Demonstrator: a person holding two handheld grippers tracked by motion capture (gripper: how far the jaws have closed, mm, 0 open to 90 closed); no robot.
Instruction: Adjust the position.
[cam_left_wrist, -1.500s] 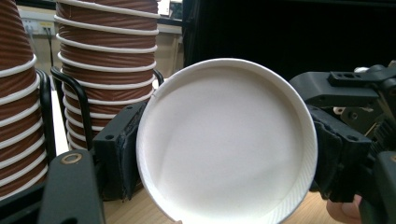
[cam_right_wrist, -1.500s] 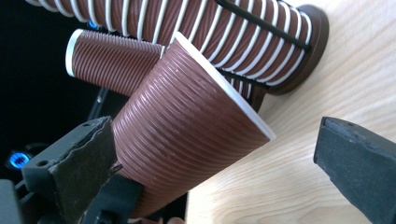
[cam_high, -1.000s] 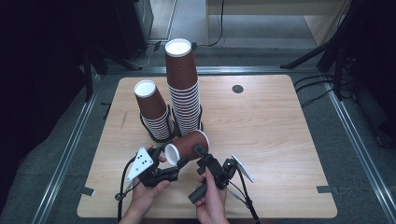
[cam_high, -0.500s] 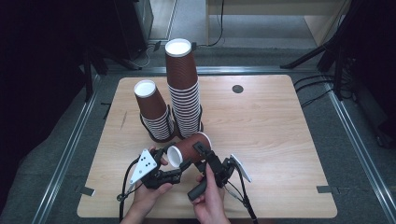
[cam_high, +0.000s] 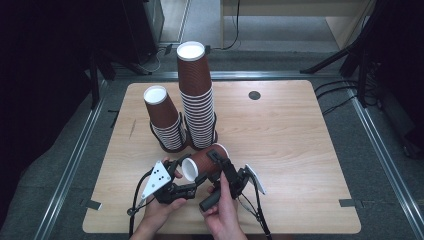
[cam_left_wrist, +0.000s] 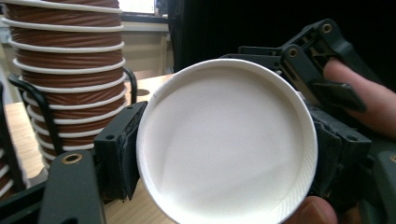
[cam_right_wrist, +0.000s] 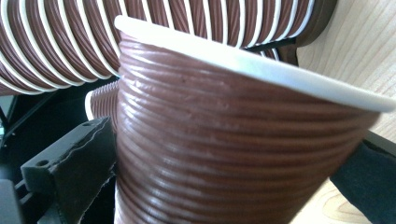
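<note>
Against the earlier pictures, the cup is found drawn slightly nearer the person and clear of the foot of the stacks. It is judged that the cup has been taken off a stack and is now being passed or turned between the two tools.

At the left, the left gripper is seen closed on the white base end of the cup, one jaw pressed to each side of it in the left gripper view. The cup is held lying on its side, above the near middle of the table. Right of it, the right gripper is clamped across the ribbed brown wall near the rim.

Counted: one loose cup; two stacks, the short stack left of the tall stack; two grippers; one dark disc, far right.
</note>
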